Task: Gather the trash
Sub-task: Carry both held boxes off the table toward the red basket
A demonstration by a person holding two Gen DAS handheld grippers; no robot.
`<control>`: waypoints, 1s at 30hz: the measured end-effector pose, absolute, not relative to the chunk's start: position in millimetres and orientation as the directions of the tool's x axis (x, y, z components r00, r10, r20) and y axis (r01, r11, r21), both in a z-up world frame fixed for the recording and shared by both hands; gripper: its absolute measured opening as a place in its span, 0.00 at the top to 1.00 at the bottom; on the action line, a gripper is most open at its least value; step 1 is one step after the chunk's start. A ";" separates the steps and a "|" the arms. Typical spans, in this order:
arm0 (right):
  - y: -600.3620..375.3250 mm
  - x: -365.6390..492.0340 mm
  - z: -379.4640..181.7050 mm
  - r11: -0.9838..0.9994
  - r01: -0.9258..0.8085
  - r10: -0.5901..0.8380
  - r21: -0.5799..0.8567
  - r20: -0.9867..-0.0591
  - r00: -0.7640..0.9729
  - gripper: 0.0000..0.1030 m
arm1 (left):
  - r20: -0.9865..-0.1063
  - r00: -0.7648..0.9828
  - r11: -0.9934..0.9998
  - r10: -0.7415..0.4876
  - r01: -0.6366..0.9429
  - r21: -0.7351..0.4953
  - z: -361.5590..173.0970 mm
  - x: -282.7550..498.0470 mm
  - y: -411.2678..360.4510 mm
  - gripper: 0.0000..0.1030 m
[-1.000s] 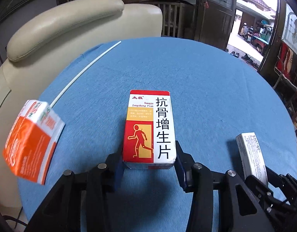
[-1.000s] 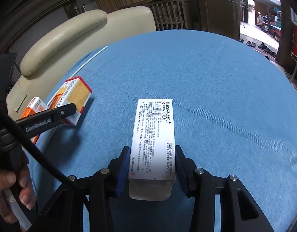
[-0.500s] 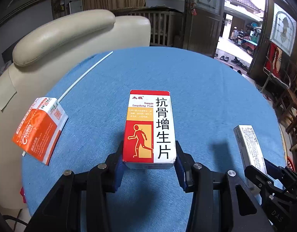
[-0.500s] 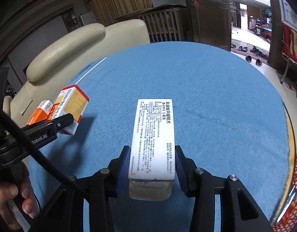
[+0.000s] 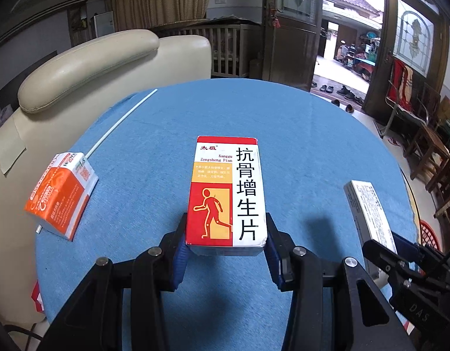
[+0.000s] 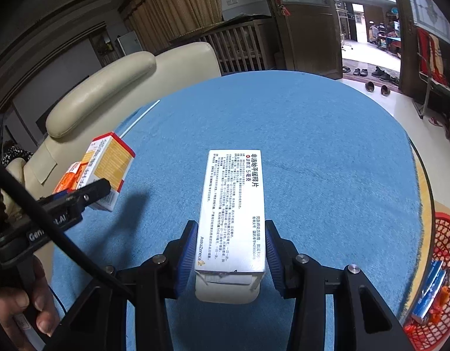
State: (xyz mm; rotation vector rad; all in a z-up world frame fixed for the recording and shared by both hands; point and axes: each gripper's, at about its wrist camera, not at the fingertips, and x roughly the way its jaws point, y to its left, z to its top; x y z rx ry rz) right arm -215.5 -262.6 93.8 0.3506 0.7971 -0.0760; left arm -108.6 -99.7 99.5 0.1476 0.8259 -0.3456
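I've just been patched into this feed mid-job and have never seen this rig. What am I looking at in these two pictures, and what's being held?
There is no robot: a person carries two handheld grippers, each with a fisheye camera looking along its jaws. In the left view, the left gripper clamps a red-and-white medicine box. In the right view, the right gripper clamps a white medicine box. Both hang above a round blue table. An orange box and a white stick lie on it. A red basket sits beside the table.

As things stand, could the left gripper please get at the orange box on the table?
Probably not yet: the left gripper has its jaws shut on the red box. The orange box lies unobstructed to its left on the table.
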 end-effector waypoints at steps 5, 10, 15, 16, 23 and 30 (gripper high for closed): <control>-267.6 -224.4 92.1 0.930 0.212 0.068 0.301 -0.706 0.705 0.54 | -0.747 0.612 0.924 -0.257 0.383 -0.004 94.7 -125.4 -108.3 0.54; -275.4 -236.4 90.0 0.922 0.227 0.065 0.315 -0.701 0.710 0.54 | -0.757 0.585 0.908 -0.292 0.417 -0.028 91.9 -140.1 -115.3 0.54; -282.7 -247.6 89.2 0.915 0.238 0.062 0.326 -0.696 0.715 0.54 | -0.755 0.582 0.901 -0.301 0.433 -0.026 90.4 -151.8 -120.2 0.54; -283.7 -249.7 88.9 0.914 0.240 0.062 0.328 -0.695 0.716 0.54 | -0.758 0.577 0.900 -0.304 0.435 -0.029 89.8 -153.4 -120.9 0.54; -286.3 -266.6 85.2 0.901 0.248 0.072 0.355 -0.688 0.722 0.54 | -0.758 0.572 0.898 -0.313 0.439 -0.041 90.2 -164.8 -117.5 0.54; -289.1 -286.6 81.3 0.887 0.268 0.069 0.377 -0.680 0.730 0.54 | -0.765 0.565 0.899 -0.309 0.437 -0.040 85.8 -176.3 -116.0 0.54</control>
